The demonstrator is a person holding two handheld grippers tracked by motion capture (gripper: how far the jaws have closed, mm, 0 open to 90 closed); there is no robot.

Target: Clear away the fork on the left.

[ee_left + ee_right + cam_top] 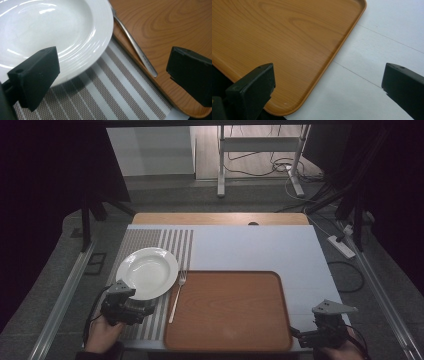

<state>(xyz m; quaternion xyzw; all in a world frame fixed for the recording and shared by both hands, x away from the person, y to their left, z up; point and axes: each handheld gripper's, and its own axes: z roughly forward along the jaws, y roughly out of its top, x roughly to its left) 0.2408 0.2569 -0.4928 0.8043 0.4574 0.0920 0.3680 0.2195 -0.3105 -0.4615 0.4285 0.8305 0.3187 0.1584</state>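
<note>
Plate [50, 30]: cut off upper left, left gripper view.
Fork [135, 45]: tines hidden, probably under plate rim.
Left tool [112, 75]: jaws apart, empty.
Right tool [327, 90]: jaws apart, empty.

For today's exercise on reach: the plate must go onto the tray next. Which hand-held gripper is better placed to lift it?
Probably the left hand-held gripper: it sits open at the near rim of the plate. The right hand-held gripper, also open, waits at the far corner of the tray.
</note>
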